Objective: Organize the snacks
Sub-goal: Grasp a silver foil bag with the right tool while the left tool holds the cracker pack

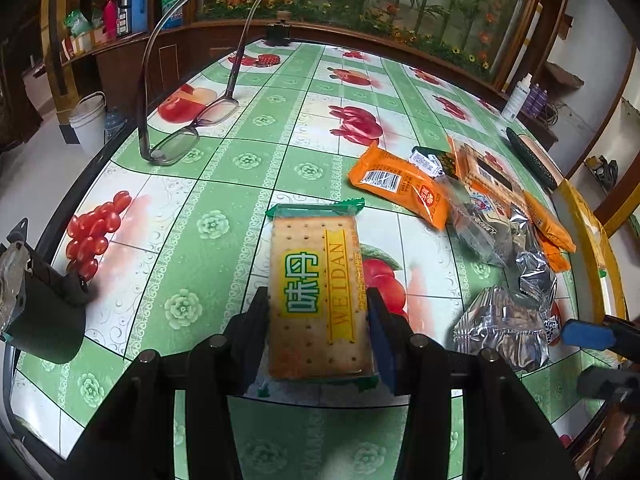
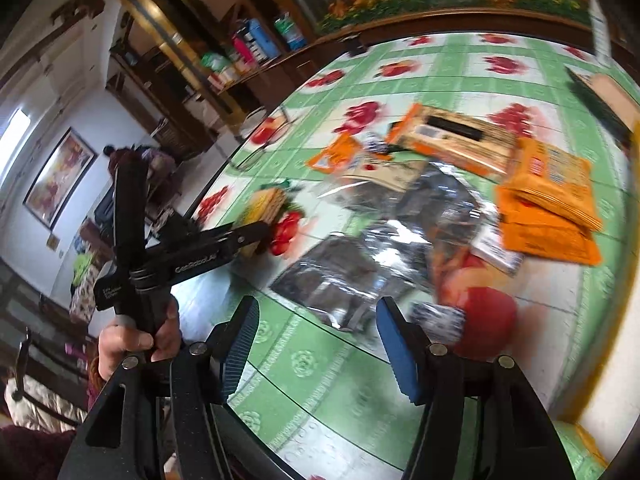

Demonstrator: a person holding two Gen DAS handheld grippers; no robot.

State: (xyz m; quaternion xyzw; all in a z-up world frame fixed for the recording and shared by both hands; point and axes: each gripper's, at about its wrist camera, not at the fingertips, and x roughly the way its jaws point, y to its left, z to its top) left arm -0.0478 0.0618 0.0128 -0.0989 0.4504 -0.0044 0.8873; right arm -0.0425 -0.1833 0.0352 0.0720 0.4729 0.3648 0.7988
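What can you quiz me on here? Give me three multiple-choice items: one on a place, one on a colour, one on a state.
1. Where do the glasses lie?
A. on the snack pile
B. on the table, far left of the pile
C. in the right gripper

2. What colour is the packet nearest beyond the cracker pack?
A. orange
B. purple
C. white

3. How is the right gripper?
A. shut on a foil bag
B. shut on the glasses
C. open, holding nothing

Key: 1 B, they rest lens-down on the cloth apart from the snacks. 2 A, its wrapper is orange with a barcode. 3 C, its fingers stand wide apart over the table, while the left gripper clamps the cracker pack.
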